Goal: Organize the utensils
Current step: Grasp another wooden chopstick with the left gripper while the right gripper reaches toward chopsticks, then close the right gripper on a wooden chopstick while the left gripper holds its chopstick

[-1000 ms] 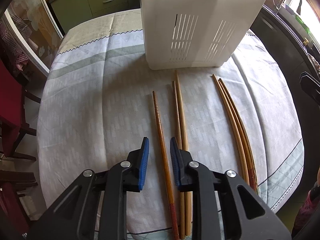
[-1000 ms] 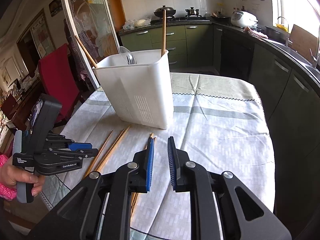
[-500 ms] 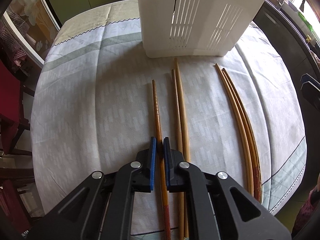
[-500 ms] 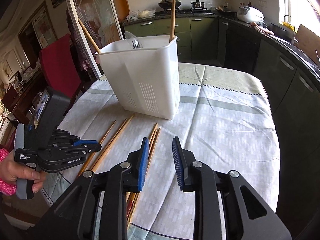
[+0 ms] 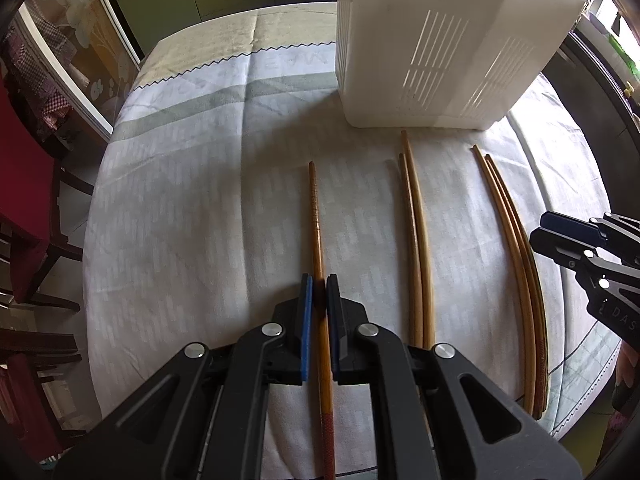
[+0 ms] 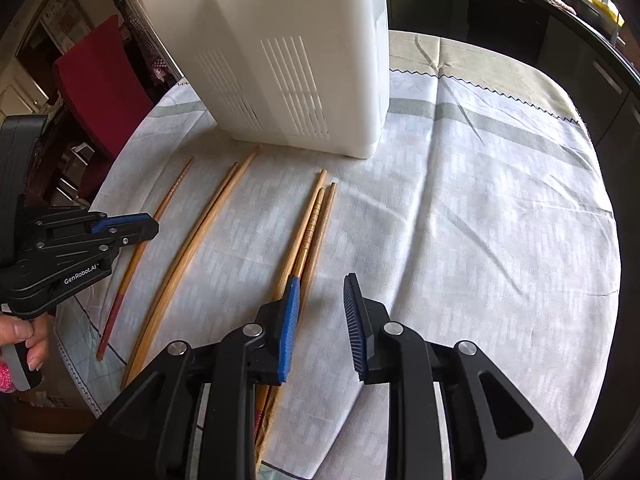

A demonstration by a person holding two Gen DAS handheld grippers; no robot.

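left wrist: left gripper steeply down, clamping chopstick.

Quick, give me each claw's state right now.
Left claw: shut on the red-tipped chopstick.
Right claw: open, holding nothing; three chopsticks lie just off its left pad.

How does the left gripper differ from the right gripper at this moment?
The left gripper is shut on a single chopstick with a red end; the right gripper is open and holds nothing. The left one sits over its chopstick, while the right one has three chopsticks beside its left pad. Both have blue pads and point down at the tablecloth.
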